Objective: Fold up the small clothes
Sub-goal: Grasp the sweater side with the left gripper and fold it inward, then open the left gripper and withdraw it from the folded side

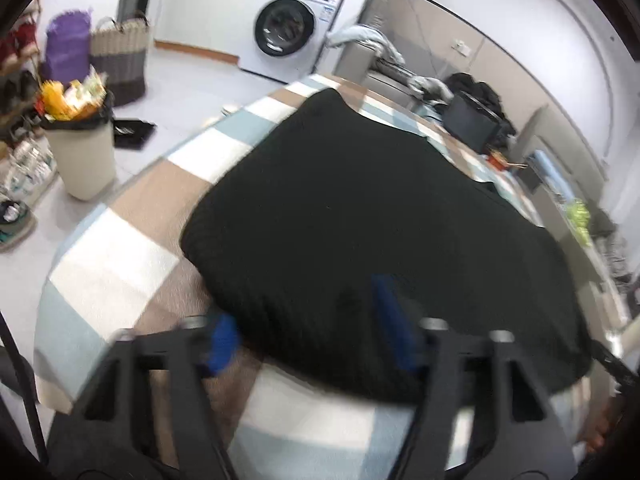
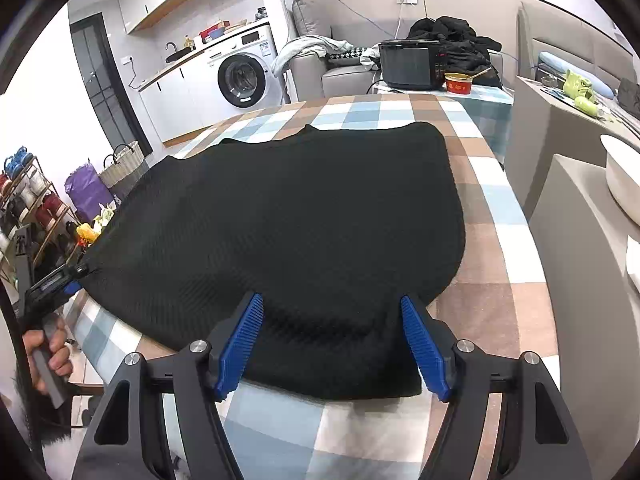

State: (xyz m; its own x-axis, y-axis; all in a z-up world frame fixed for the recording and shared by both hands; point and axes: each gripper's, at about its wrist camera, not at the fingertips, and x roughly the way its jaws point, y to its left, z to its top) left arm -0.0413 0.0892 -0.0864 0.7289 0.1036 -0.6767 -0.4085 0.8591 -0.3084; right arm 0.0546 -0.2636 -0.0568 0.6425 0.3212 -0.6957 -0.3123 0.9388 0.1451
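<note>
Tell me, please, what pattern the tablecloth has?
Checks of blue, white and tan on the tablecloth, clearest in the right wrist view.

Right tool (image 2: 332, 344) pads spread wide, left tool (image 1: 308, 340) blurred, seemingly part-closed, hand (image 2: 48, 356) gripping its handle

A: What colour is the garment (image 2: 288, 216)?

B: Black all over, with a fine ribbed weave. The cloth (image 2: 496, 208) under it, over the counter, is checked in pale blue, white and brown.

A: And the fingers (image 2: 424, 344)?

B: Blue ridged pads on black bodies. Farther off stand a white washing machine (image 2: 240, 76), a purple bag (image 2: 86, 192) and a red bowl (image 2: 459, 83).
</note>
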